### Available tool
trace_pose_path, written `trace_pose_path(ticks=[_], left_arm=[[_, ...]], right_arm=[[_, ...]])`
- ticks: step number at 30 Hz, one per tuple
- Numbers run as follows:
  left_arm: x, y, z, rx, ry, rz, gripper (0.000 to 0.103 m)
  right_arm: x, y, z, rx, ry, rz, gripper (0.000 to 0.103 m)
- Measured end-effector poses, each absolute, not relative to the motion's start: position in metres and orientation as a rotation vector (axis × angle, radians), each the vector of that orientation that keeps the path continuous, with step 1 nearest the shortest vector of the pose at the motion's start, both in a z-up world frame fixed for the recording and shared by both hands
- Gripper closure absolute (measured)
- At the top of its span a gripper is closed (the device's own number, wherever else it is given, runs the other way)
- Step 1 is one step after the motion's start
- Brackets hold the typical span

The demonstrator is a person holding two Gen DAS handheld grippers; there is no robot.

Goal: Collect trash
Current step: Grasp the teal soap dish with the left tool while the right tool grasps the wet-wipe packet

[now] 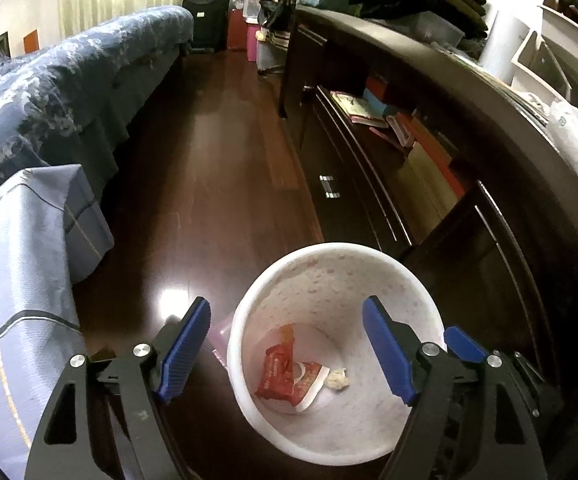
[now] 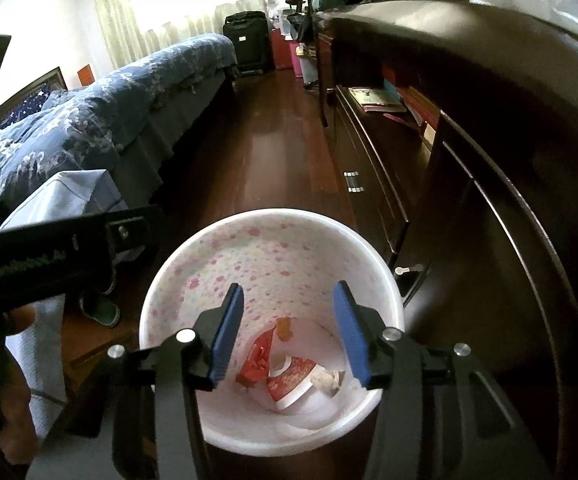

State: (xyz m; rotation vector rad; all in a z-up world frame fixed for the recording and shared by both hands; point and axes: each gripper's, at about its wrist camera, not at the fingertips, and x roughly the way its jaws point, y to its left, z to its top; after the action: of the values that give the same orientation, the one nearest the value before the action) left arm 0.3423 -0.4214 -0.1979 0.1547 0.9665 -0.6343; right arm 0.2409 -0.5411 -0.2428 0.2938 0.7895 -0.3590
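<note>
A white bin [image 1: 329, 245] [image 2: 273, 213] with a pink flower print stands on the dark wood floor. At its bottom lie a red wrapper [image 1: 275, 376] [image 2: 259, 356], a second red wrapper with a white edge [image 1: 309, 384] [image 2: 291, 380], a crumpled tissue [image 1: 337, 379] [image 2: 329, 380] and an orange scrap [image 1: 287, 334] [image 2: 284, 328]. My left gripper [image 1: 286, 306] hangs open over the bin's left half, with nothing between its blue pads. My right gripper [image 2: 288, 289] is open above the bin's mouth, also holding nothing. The left gripper's black body [image 2: 49, 256] shows in the right wrist view.
A dark wooden cabinet [image 1: 409, 180] runs along the right, close to the bin. A bed with a blue floral cover [image 1: 69, 80] lines the left, with a grey-blue covered item [image 1: 21, 260] in front. A green slipper [image 2: 101, 312] lies left of the bin. A black suitcase [image 1: 205, 16] stands far back.
</note>
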Motion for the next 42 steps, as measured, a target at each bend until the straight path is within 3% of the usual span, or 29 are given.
trace_pose_path(ticks=[3,7,17,31,42], left_arm=[[0.336,-0.412,-0.188,0.149,0.943,-0.630,0.025],[0.326,-0.386,-0.172,0.128,0.911,-0.602,0.022],[0.295,-0.273,-0.128,0.091,0.774,-0.405,0.016],[0.247,-0.092,-0.100,0.008,0.676,-0.094,0.007],[0.263,0.014,-0.139,-0.040,0.758,0.069,0.006]], right_arm=[[0.234,-0.534,-0.235,0.287,0.784,-0.362,0.052],[0.219,-0.515,-0.220,0.287,0.756,-0.351,0.039],[0.199,-0.428,-0.182,0.253,0.721,-0.176,0.032],[0.194,-0.276,-0.146,0.127,0.706,0.123,0.028],[0.199,-0.195,-0.148,0.016,0.745,0.249,0.028]])
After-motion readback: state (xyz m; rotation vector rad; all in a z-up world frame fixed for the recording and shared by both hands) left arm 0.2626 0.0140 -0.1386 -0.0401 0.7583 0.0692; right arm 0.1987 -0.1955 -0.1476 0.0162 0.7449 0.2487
